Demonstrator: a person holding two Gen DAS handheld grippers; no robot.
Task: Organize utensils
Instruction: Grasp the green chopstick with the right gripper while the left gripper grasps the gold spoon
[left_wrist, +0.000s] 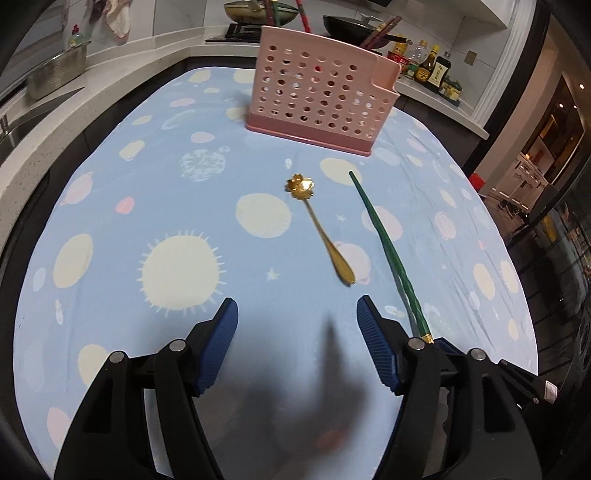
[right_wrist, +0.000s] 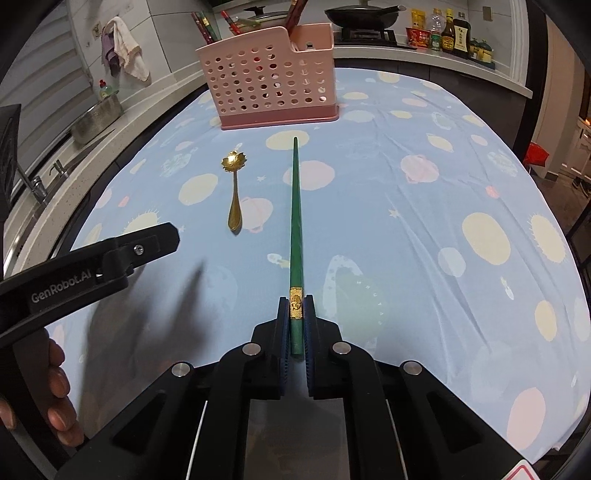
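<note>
A pair of green chopsticks (right_wrist: 296, 206) lies on the blue tablecloth, tips toward the pink perforated utensil holder (right_wrist: 269, 85). My right gripper (right_wrist: 296, 301) is shut on the chopsticks at their gold-banded end. A gold spoon with a flower-shaped bowl (right_wrist: 235, 184) lies left of them. In the left wrist view my left gripper (left_wrist: 297, 306) is open and empty above the cloth, with the spoon (left_wrist: 321, 229) just ahead and the chopsticks (left_wrist: 384, 243) to its right, before the holder (left_wrist: 317, 99). The left gripper also shows in the right wrist view (right_wrist: 110, 258).
The holder has red chopsticks (right_wrist: 207, 26) standing in it. Counters ring the table: a metal colander (right_wrist: 96, 118) and sink tap (right_wrist: 37, 184) at left, pans (right_wrist: 364, 14) on a stove and sauce bottles (right_wrist: 450, 35) at the back.
</note>
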